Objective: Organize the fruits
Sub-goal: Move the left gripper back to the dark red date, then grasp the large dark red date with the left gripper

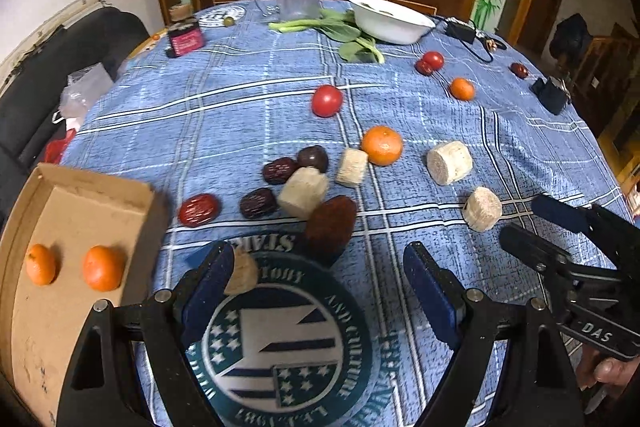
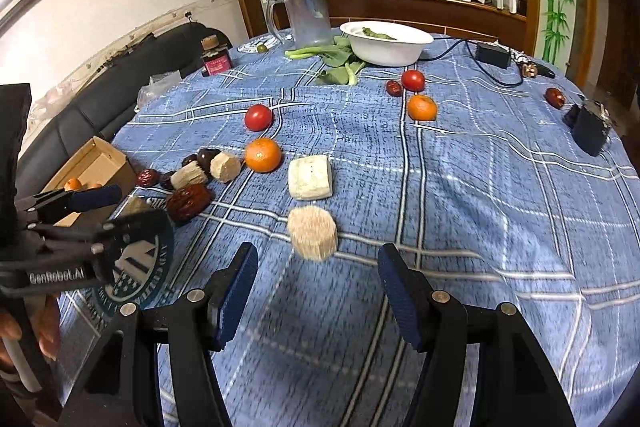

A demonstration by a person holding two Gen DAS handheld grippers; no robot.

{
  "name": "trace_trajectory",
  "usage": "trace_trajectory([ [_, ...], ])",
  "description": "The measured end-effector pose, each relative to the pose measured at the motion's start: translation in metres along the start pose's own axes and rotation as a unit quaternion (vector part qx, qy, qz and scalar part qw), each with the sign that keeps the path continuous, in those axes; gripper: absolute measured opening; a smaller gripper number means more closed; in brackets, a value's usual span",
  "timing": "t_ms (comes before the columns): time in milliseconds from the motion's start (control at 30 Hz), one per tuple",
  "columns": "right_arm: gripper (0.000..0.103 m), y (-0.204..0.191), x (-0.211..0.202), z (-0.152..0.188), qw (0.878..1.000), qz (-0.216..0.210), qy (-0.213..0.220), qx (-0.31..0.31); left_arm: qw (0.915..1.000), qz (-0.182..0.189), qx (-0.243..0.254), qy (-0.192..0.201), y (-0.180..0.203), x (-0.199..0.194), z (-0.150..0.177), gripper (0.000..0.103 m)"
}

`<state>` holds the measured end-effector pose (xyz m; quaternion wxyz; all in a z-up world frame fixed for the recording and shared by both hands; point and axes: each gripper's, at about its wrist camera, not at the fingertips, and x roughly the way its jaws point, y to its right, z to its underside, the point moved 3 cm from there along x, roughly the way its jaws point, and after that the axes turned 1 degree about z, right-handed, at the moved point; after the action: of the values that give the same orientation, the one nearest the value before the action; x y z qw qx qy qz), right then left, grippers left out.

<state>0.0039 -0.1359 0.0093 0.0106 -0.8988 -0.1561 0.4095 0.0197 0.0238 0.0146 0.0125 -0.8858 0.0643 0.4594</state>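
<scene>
Hovering low over the bench [image 1: 440,107], both grippers point down at the blue checked cloth, each held by a person's hand. The left gripper [image 1: 320,275] has its jaws released and wide, nothing pressed between the pads; a pale chunk [image 1: 242,273] lies just beside its left pad, above a round printed emblem [image 1: 280,347]. The right gripper [image 2: 316,283] also stands with jaws released and empty, with a pale cylinder [image 2: 313,233] on the cloth just ahead of them.

At the left edge of the bench sits a cardboard box [image 1: 96,199] with two oranges [image 1: 102,267] inside. More fruit is scattered over the cloth: a cluster of dark red dates [image 1: 280,171] mixed with pale chunks near the middle, one big date [image 1: 332,223] nearest the left gripper, an orange [image 1: 382,145] just beyond, a tomato [image 1: 327,100] farther back. Another tomato [image 2: 413,80] and orange [image 2: 421,107] lie near each other farther off. A white block [image 2: 310,177] lies beyond the cylinder.

At the far side stand a white bowl [image 2: 386,45], leafy greens [image 2: 336,61] and a clear jug [image 2: 308,13].
</scene>
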Motion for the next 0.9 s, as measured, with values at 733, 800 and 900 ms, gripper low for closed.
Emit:
trace_trajectory([
  [733, 0.033, -0.007, 0.037, -0.006, 0.999, 0.009, -0.034, -0.034, 0.9994, -0.003, 0.024, -0.026, 0.009, 0.039, -0.006, 0.046],
  [800, 0.033, -0.005, 0.037, -0.006, 0.999, 0.005, -0.033, -0.025, 0.9997, -0.003, 0.017, -0.020, 0.006, 0.038, -0.008, 0.032],
  [900, 0.033, -0.002, 0.035, -0.005, 0.999, 0.001, -0.032, -0.012, 0.9997, 0.007, 0.013, -0.020, 0.003, 0.036, -0.007, 0.030],
])
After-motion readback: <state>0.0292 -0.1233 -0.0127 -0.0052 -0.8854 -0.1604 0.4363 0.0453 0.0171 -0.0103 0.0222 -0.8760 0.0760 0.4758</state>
